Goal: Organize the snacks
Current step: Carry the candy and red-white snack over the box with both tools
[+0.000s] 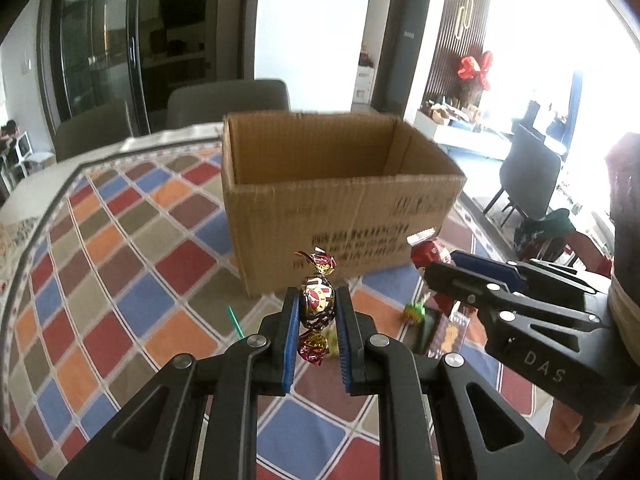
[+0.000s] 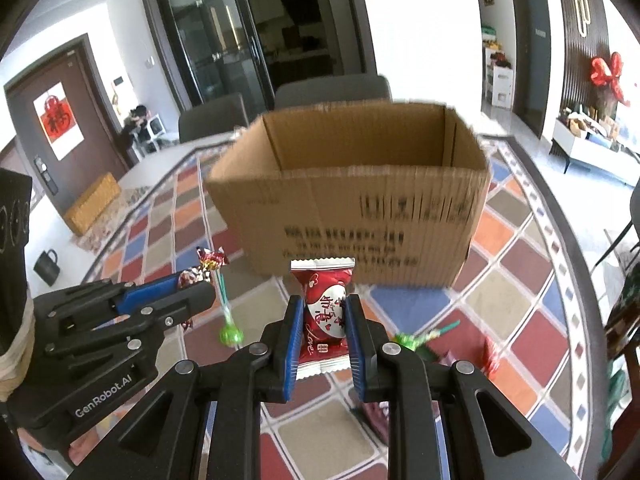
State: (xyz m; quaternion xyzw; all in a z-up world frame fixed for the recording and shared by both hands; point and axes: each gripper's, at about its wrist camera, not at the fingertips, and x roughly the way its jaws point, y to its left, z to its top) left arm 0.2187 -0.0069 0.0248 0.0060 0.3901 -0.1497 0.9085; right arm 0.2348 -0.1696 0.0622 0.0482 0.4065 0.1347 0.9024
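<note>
We hold a foil-wrapped candy (image 1: pixel 317 305) pinched in our left gripper (image 1: pixel 318 312) and a red snack packet (image 2: pixel 323 316) clamped in our right gripper (image 2: pixel 323 320). Both hang above the checkered tablecloth (image 1: pixel 120 248), just before the open cardboard box (image 1: pixel 340 200).

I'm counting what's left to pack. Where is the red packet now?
The red packet is clamped upright in the right hand-held gripper, in front of the open cardboard box; the left wrist view shows it right of the wrapped candy.
</note>
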